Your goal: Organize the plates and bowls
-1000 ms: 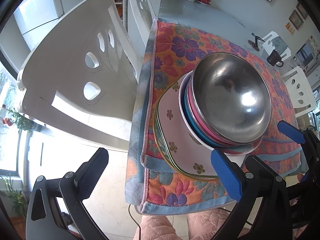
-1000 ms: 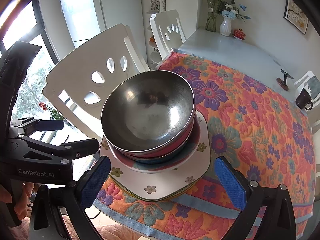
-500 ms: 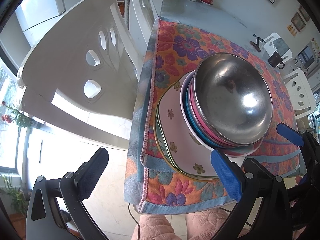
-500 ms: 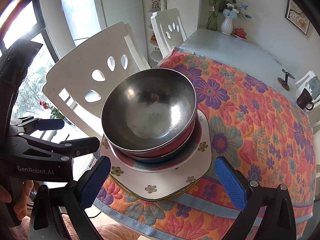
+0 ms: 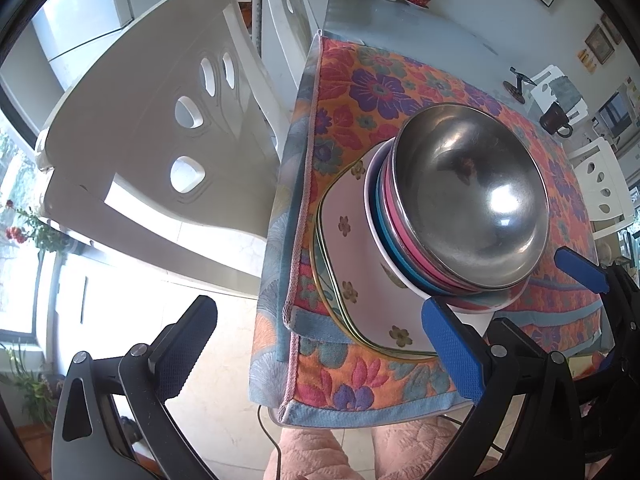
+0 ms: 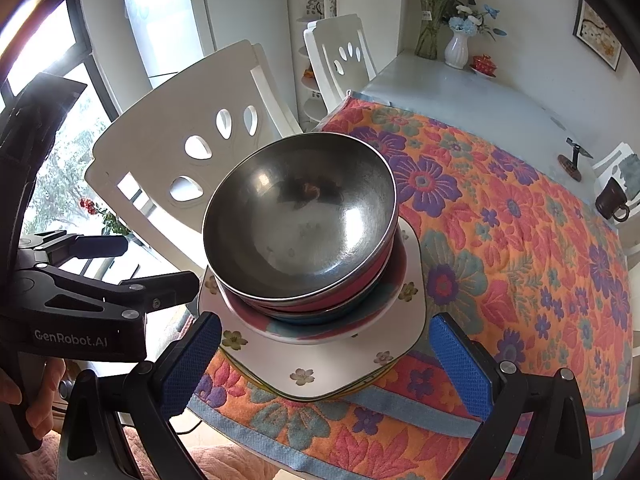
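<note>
Dishes sit stacked straight ahead of my right tool (image 6: 326, 354), at the near corner of the desk (image 6: 452, 92): a steel bowl (image 6: 300, 216) on top, nested in a pink bowl (image 6: 360, 280) and a blue bowl (image 5: 394, 258) beneath it, all resting on a white round plate (image 6: 344, 330), which lies on square flowered plates (image 6: 304, 368). The pile stands on a bright floral cloth (image 6: 520, 248) covering this end of the desk. My right tool is spread wide, its blue pads (image 6: 460, 364) flanking the near edge of the square plates without touching them, and it grips nothing. My left tool (image 5: 316, 352) is also spread wide and empty; the stack lies ahead and to its right, with its right pad in front of the plates' rim. Left of the stack stands a white chair (image 6: 192, 128). Far ahead to the right, a dark mug (image 6: 612, 200) sits near the desk's edge.
</note>
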### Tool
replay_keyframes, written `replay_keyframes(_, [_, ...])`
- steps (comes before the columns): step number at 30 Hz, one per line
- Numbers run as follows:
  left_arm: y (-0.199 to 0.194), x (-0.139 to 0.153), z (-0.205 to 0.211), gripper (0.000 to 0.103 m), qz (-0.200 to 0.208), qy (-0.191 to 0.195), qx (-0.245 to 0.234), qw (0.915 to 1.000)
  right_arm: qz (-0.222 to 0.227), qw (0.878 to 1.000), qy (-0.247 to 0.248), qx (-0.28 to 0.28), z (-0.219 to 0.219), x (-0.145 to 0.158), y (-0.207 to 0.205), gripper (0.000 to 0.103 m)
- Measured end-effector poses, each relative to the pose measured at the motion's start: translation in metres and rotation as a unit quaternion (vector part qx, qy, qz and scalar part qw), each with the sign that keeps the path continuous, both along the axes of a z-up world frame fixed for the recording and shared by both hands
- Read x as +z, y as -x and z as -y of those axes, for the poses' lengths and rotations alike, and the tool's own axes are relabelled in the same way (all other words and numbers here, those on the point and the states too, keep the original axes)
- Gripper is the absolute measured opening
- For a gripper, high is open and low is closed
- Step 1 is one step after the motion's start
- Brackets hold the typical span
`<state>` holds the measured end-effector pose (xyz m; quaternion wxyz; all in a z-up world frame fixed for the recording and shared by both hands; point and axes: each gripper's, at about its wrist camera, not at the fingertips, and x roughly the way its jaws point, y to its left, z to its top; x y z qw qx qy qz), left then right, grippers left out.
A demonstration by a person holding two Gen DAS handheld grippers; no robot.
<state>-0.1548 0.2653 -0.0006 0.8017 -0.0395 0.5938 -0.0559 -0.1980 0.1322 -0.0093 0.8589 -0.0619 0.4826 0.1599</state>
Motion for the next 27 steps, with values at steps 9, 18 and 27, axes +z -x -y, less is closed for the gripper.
replay_keyframes(9, [0.0, -0.004, -0.003, 0.102, -0.009, 0.005, 0.014, 0.9999, -0.004, 1.0, 0.0, 0.0, 0.0, -0.001, 0.001, 0.103])
replay_keyframes(18, [-0.001, -0.005, -0.006, 0.102, -0.021, 0.01, 0.055, 0.9982, -0.007, 1.0, 0.0, 0.01, 0.007, 0.005, -0.005, 0.103])
replay_keyframes(27, [-0.003, -0.001, 0.001, 0.102, -0.02, -0.002, 0.109, 0.9938, -0.01, 0.998, 0.002, 0.067, 0.011, 0.011, -0.02, 0.103])
